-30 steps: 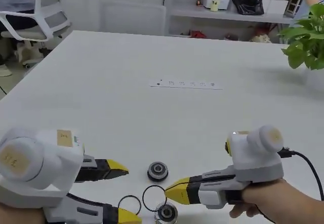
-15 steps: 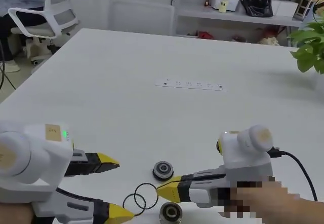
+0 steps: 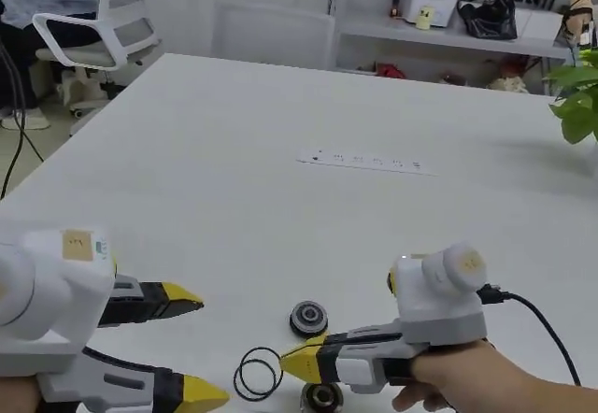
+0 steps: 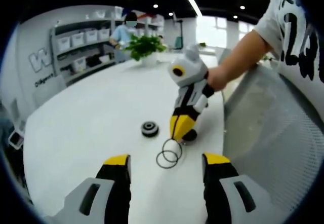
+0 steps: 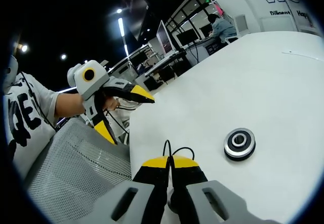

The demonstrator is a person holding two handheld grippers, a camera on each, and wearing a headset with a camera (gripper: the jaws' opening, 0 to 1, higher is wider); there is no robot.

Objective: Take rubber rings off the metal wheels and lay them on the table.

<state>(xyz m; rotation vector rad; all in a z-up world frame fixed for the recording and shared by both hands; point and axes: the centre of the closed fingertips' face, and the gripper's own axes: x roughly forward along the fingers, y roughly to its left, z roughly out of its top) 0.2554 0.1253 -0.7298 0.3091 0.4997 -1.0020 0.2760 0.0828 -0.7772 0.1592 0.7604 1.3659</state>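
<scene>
Tabletop point(image 3: 280, 105), white and matte, spreads wide. At 8 o'clock in the head view the left claw point(image 3: 207, 348) lies level, its jaws gaping and empty. At 5 o'clock a hand point(image 3: 458, 376) holds the right claw point(image 3: 285, 364) pointing toward 9 o'clock, jaws pressed together; whether they pinch anything I cannot tell. One round metal wheel point(image 3: 308, 318) sits at 1 o'clock from its tips, another wheel point(image 3: 322, 397) beneath it. Two thin black rubber rings point(image 3: 258, 374) lie overlapped at the tips.
</scene>
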